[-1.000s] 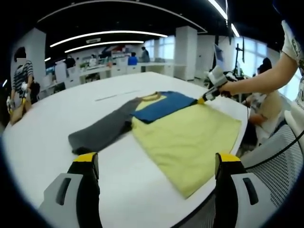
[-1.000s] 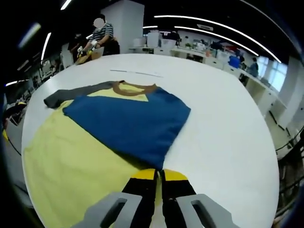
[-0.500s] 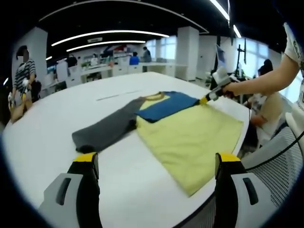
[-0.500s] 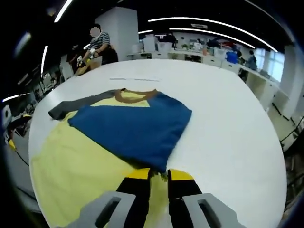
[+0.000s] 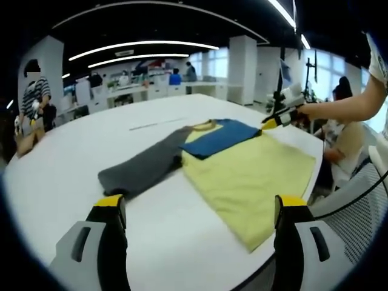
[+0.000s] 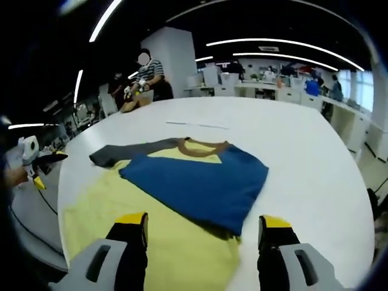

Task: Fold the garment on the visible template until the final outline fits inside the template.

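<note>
In the left gripper view, the left gripper (image 5: 197, 209) stood with its two yellow-tipped jaws spread wide apart and nothing between them, poised over the near edge of the white table (image 5: 73, 163). Beyond the jaws lay the garment (image 5: 242, 176), a shirt spread flat on the table: its yellow body reached toward the near right edge, a blue panel (image 5: 221, 136) was folded over the far part of the body, and a grey sleeve (image 5: 142, 170) stretched out to the left. At the far right of this view the right gripper (image 5: 277, 119) was held by a person's hand (image 5: 306, 111), its yellow tip just beside the far right corner of the blue panel; whether it touched the cloth could not be told there. In the right gripper view, the right gripper (image 6: 203, 233) also had its jaws spread apart, empty, with the near edge of the blue panel (image 6: 200, 185) and the yellow body (image 6: 121, 212) lying between and beyond them. The brown collar (image 6: 197, 147) showed at the far side of the garment, and the grey sleeve (image 6: 124, 153) ran off to the far left. The left gripper (image 6: 33, 159) appeared at the left edge of this view, well apart from the garment. A thin line (image 6: 197, 125) lay on the table farther away. In the background a person in a striped top (image 6: 148, 79) stood at the far side, near desks and white columns.
</note>
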